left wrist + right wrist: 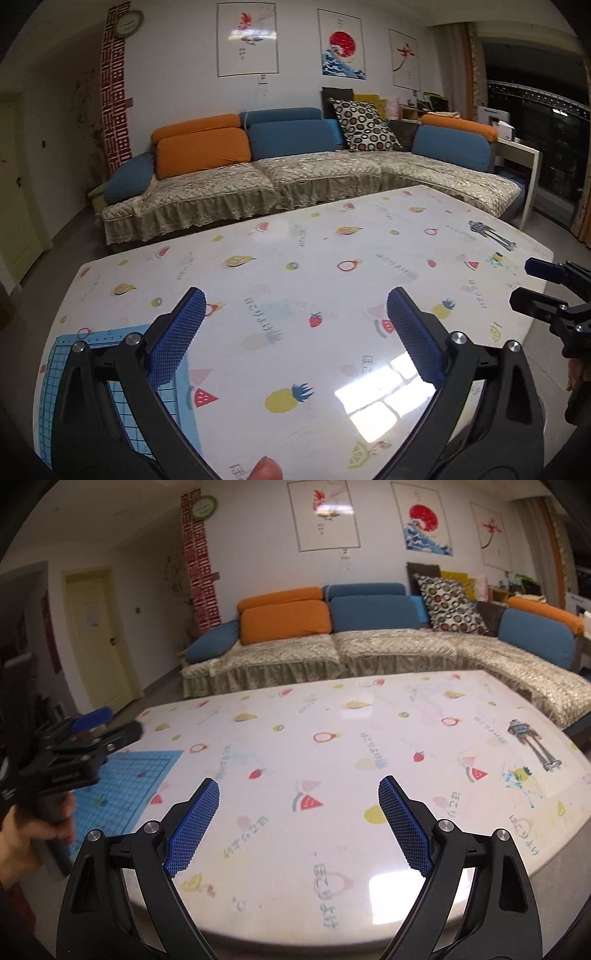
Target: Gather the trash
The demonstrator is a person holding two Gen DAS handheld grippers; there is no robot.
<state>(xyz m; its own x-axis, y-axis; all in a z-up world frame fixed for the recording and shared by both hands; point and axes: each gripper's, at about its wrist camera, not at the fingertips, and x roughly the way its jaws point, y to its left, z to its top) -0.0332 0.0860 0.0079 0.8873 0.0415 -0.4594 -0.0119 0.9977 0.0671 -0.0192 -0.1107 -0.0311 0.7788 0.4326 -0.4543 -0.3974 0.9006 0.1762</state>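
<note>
1. Over the table (pixel 332 236), left gripper (pixel 295 295) is hanging with jaws spread wide, nothing between its blue pads (pixel 177 332).
2. Right gripper (pixel 299 786) is hovering likewise, jaws wide apart and empty; a hand (pixel 26 834) is gripping the left tool at nine o'clock.
3. Blue grid mat (pixel 133 786) is lying at ten o'clock.
4. Sofa (pixel 295 173) is standing at twelve o'clock.
5. Trash: none is showing on the tabletop.
</note>
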